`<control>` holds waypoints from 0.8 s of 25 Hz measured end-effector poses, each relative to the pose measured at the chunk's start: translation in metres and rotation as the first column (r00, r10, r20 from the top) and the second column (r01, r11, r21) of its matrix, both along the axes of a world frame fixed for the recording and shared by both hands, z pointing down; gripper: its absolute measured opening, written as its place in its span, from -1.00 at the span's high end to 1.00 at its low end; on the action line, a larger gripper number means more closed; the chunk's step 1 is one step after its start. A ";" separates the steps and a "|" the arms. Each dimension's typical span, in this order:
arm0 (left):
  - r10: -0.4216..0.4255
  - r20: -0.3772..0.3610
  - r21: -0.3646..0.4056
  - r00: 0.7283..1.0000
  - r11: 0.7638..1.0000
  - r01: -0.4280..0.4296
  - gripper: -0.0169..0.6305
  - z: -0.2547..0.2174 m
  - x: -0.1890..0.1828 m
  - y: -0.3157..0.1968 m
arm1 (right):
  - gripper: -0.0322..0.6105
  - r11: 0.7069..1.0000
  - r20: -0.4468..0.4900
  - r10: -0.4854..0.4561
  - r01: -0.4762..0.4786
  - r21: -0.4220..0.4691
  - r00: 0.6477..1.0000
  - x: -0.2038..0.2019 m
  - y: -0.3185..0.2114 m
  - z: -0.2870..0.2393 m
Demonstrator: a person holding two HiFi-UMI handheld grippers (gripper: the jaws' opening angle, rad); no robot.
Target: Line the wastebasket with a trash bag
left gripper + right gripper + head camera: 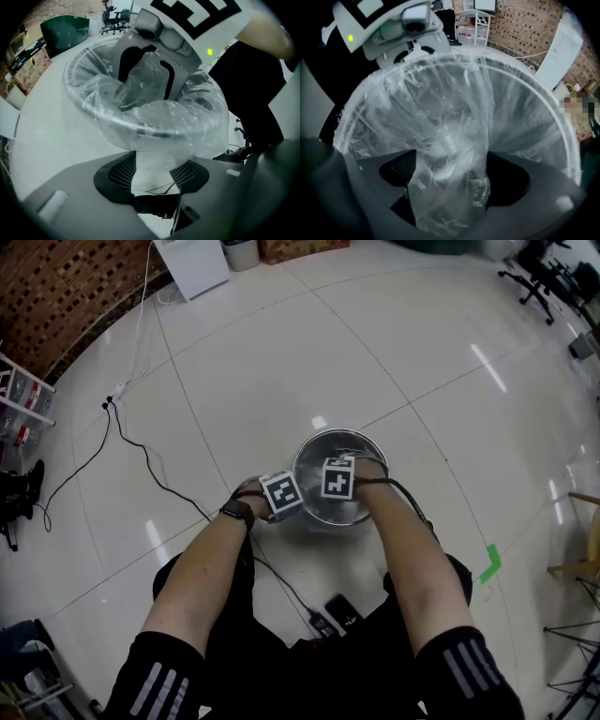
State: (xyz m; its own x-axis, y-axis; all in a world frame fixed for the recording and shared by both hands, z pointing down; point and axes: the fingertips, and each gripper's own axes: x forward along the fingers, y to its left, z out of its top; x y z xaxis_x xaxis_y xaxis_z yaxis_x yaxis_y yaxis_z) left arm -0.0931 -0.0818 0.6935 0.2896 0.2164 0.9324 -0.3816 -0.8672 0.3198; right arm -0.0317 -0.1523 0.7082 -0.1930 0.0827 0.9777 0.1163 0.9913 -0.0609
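Trash bag [454, 117] over wastebasket [342, 433] rim; lining approx. done. My L gripper [154, 172] and R gripper [452, 185]: jaws spread, film loose between.

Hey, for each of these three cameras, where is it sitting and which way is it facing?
Head view: on the person's head, facing steeply down at the wastebasket; both forearms and shorts show.
Left gripper view: on the left tongs, looking along its jaws at the basket's outer rim and trash bag; right tongs opposite.
Right gripper view: on the right tongs, looking down into the lined basket; left tongs beyond the rim.
Shared: both gripper views show the bag and the other tongs.
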 end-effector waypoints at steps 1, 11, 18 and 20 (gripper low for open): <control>-0.011 -0.004 -0.002 1.000 1.000 0.011 0.31 0.001 0.001 -0.002 | -0.57 1.000 -0.012 -0.019 0.019 0.001 1.000 0.001 0.002 0.006; -0.110 0.007 -0.005 0.994 0.994 0.110 0.31 0.008 -0.009 -0.019 | -0.57 0.999 -0.007 -0.044 0.044 0.007 0.999 -0.004 -0.001 0.027; -0.036 0.049 0.010 0.998 0.999 0.035 0.30 0.004 -0.016 -0.017 | -0.57 1.000 0.029 -0.011 0.011 -0.014 1.000 0.001 0.000 -0.005; -0.029 0.056 0.034 0.998 0.999 0.027 0.30 -0.001 -0.018 -0.019 | -0.57 1.000 0.068 0.023 -0.022 -0.019 0.997 0.001 -0.002 -0.029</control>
